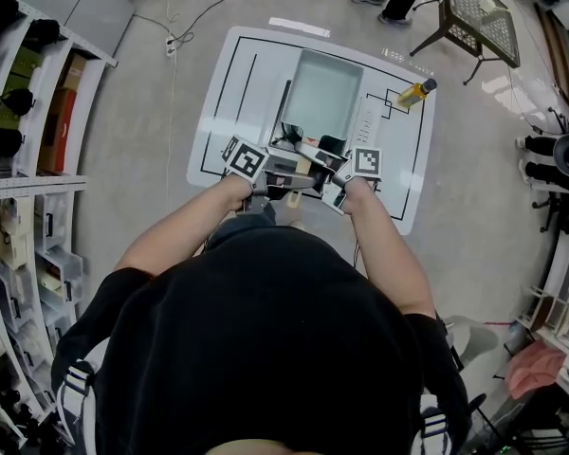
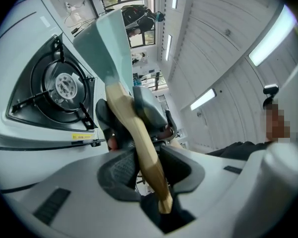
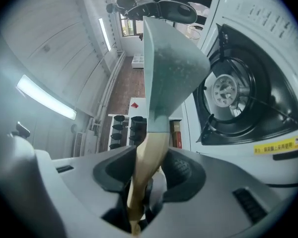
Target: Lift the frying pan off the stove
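I have both claws clamped on the frying pan's wooden handle [image 2: 139, 133]. In the left gripper view, the left claw [image 2: 149, 168] has its 2 pads pressed against the handle near its butt end, and the wood runs up between them to the pale green pan. In the right gripper view, the right claw [image 3: 148, 171] is closed on the same handle in the same way, with the tan wood pinched between its dark pads. From the head view, the 2 claws meet close together in front of me, their marker cubes side by side, and the handle passes under both. The frying pan [image 1: 321, 93] is a rectangular, light green one. It sticks out away from me over the white worktop [image 1: 228, 74], carried only by the handle. Both gripper views show the white stove [image 2: 20, 133] beside the pan, with its round black burner [image 2: 64, 86] and pan supports uncovered. The pan body is off to the side of the burner and not resting on it. How high it hangs over the stove I cannot tell. A small yellow and black object [image 1: 417, 91] lies near the far right corner of the worktop, well apart from the pan.
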Demonstrator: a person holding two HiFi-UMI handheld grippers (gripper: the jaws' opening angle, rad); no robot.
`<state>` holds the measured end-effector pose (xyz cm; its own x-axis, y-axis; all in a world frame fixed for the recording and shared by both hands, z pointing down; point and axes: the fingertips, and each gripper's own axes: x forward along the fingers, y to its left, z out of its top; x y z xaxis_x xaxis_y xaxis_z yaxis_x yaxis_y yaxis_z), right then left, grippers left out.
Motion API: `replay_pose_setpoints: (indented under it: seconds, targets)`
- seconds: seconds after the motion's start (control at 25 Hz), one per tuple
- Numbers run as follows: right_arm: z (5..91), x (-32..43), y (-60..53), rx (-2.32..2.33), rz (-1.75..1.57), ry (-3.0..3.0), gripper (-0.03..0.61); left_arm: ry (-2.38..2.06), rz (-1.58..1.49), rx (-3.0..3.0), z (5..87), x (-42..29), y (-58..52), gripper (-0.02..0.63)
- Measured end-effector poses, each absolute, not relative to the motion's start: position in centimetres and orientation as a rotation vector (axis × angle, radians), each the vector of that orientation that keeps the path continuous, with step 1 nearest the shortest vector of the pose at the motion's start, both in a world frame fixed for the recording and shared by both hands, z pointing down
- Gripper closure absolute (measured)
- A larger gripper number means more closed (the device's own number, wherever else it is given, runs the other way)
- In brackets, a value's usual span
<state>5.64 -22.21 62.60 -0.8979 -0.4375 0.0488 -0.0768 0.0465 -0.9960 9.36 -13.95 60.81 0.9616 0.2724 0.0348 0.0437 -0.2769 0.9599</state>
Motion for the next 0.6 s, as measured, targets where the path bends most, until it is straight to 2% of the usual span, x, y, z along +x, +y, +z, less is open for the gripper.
replay_pose_setpoints:
  seconds: [0.6]
  targets:
    - [56.9,5.0,-22.5,-0.532,-1.871,2.104,0.411,0.257,0.171,1.883,55.0,8.6,-14.3,0.483]
